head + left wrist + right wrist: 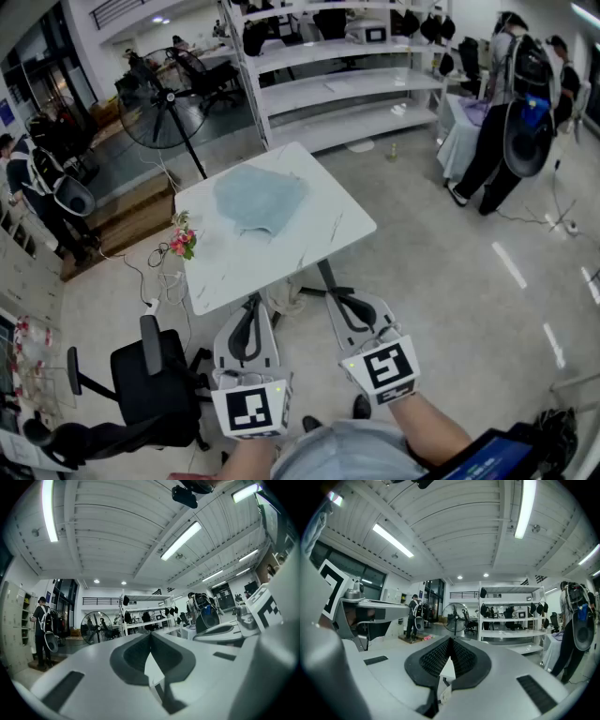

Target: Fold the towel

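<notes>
Towel sits rumpled mid-table, untouched; our left gripper and right gripper hang well short of it, jaws pinched together on nothing; we'd open both first, then go for two neighbouring corners

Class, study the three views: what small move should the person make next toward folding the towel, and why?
Probably move both grippers forward toward the table. The left gripper and right gripper are shut, empty and held short of it, while the towel lies crumpled and untouched on top.
</notes>
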Demonstrator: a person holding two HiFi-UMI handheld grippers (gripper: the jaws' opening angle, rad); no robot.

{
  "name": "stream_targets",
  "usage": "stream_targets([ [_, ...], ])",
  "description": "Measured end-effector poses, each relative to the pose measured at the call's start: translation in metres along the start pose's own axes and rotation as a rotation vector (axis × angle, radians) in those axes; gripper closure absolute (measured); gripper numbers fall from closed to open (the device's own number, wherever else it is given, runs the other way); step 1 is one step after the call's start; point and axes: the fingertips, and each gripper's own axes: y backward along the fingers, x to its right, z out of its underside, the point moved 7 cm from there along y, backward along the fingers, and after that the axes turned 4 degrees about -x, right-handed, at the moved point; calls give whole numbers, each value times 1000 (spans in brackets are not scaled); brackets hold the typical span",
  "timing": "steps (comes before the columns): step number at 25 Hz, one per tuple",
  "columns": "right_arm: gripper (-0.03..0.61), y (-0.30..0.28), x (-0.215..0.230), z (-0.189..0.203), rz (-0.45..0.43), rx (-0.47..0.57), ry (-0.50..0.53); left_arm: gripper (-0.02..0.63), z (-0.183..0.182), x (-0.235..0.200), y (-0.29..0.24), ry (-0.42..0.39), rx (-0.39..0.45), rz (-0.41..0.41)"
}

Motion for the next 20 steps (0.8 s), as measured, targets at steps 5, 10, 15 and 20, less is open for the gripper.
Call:
stream_targets([
  [5, 566, -4, 14, 6, -18, 0, -7, 606, 2, 11, -13, -8, -11, 2],
  [10, 565, -8, 35, 21, -55, -21, -55, 606, 8, 26, -29, -18, -43, -2],
  [15, 564, -14, 49, 32, -105, -62, -56, 606, 20, 33, -42, -36, -80, -28],
  [20, 564, -34, 56, 46, -137, -101, -62, 606, 36, 32, -56, -5, -128, -31],
])
